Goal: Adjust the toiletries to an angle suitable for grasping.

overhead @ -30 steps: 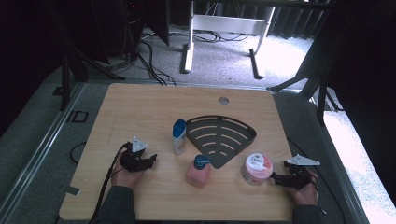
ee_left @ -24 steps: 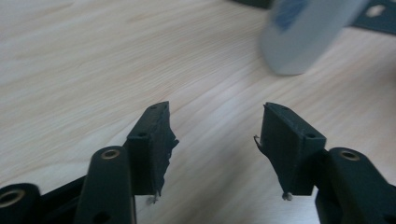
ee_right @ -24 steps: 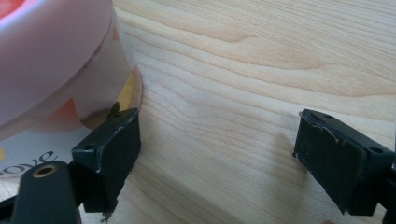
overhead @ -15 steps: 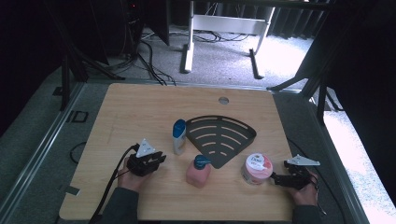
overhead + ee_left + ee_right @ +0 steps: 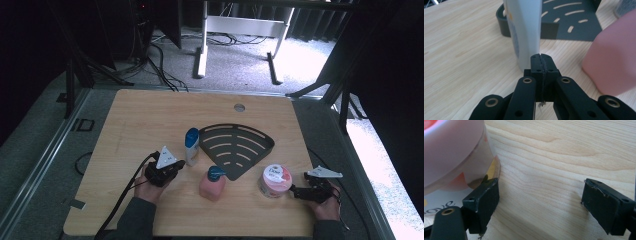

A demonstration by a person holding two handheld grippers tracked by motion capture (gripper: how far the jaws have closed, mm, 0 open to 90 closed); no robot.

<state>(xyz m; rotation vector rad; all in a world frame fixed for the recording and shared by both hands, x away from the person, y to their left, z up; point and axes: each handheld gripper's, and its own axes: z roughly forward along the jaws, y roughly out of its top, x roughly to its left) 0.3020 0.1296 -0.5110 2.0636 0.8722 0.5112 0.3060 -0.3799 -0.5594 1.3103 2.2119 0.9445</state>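
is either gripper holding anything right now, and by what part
Nothing is held. The left gripper is shut on itself just short of the white bottle; the right gripper is open beside the pink jar.

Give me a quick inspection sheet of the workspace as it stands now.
Surface: wooden table, hole near far edge.
Job's things: white bottle with blue cap upright beside black fan-shaped rack; pink pump bottle; pink-lidded jar.
Clutter: nothing seen.
Grippers: left hand-held gripper shut, close before the white bottle; right hand-held gripper open, one jaw beside the jar.
Cables: one trails from left hand-held gripper.
Surroundings: floor cables, table legs beyond.
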